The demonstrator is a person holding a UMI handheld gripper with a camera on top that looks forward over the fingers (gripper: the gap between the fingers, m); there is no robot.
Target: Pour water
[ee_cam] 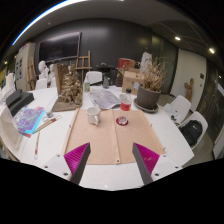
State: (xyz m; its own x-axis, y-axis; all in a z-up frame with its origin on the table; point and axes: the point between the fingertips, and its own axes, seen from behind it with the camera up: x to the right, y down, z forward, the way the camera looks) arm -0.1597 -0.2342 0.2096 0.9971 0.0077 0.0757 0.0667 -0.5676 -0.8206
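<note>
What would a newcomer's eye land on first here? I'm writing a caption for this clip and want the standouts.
The tan mat on the white table, just ahead of the open gripper, draws the eye first; a small cup and a red-rimmed dish sit on it. Beyond the mat stand a red-topped cup and a potted dried plant; a wooden model stands farther off, beside the papers.

One tan mat (108, 133) lies on one white table (170, 140) — two small vessels stand on it: one pale cup (94, 116) left, one red-lidded cup (125, 103) farther right. One potted plant (149, 92) far right — one wooden model (70, 88) far left.
</note>
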